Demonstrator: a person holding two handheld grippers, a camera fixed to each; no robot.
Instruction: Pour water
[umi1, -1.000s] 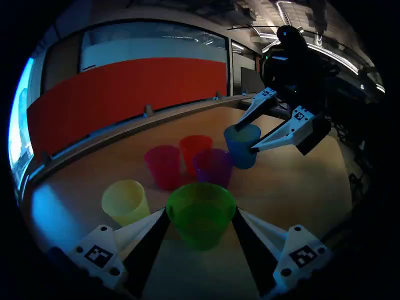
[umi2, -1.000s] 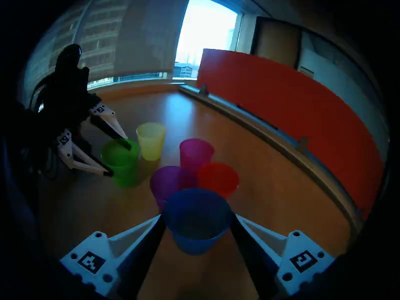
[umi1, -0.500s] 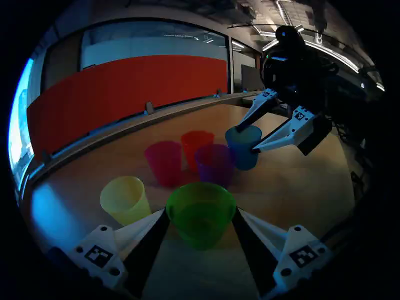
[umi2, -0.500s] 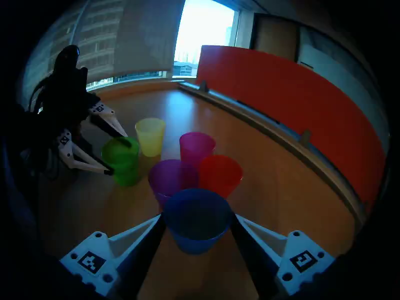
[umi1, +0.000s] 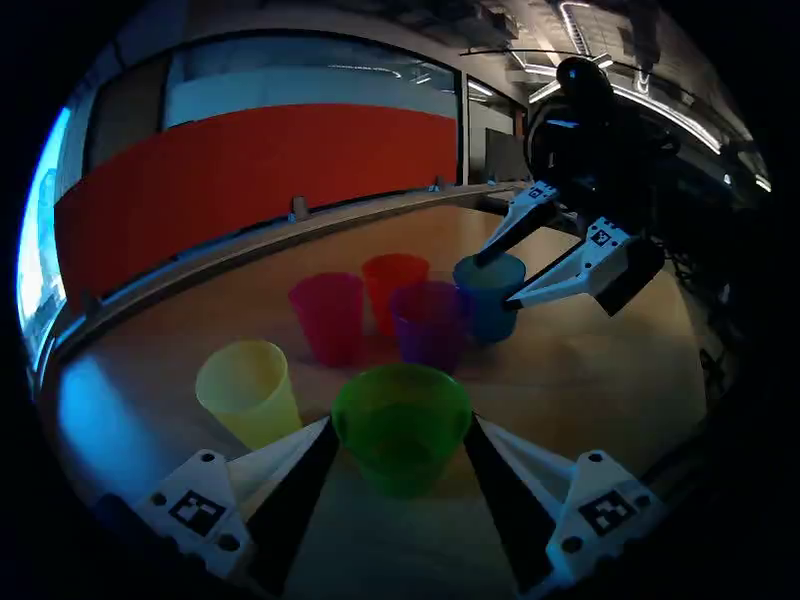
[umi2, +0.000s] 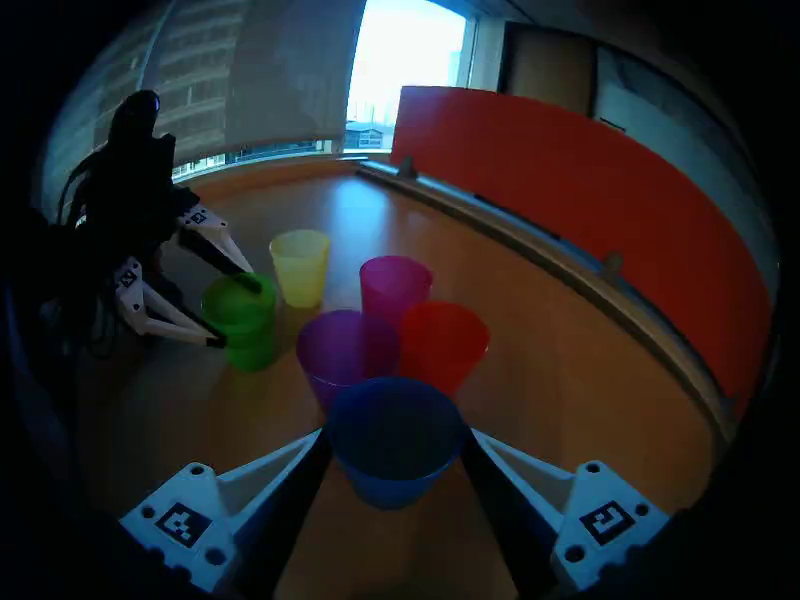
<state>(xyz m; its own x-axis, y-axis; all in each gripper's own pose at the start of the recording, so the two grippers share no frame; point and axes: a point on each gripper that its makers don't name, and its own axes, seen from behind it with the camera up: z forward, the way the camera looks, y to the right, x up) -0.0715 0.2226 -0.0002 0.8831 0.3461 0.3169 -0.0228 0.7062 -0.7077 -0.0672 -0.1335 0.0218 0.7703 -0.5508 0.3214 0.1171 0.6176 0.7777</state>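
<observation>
Office-type room, long wooden bench (umi2: 560, 400), red divider panel (umi1: 250, 170) along its far edge, large window (umi2: 405, 70) onto city buildings, ceiling strip lights (umi1: 680, 115).

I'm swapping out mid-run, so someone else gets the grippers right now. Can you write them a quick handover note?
Left gripper is shut on the green cup, held upright near the yellow cup.
Right gripper is shut on the blue cup, upright, close beside the purple cup.
Pink cup and red cup stand next to the purple one on the table.
Done: both cups gripped.
Left: the pour itself; neither held cup is tilted. It is too dark to tell whether any cup holds water.
</observation>
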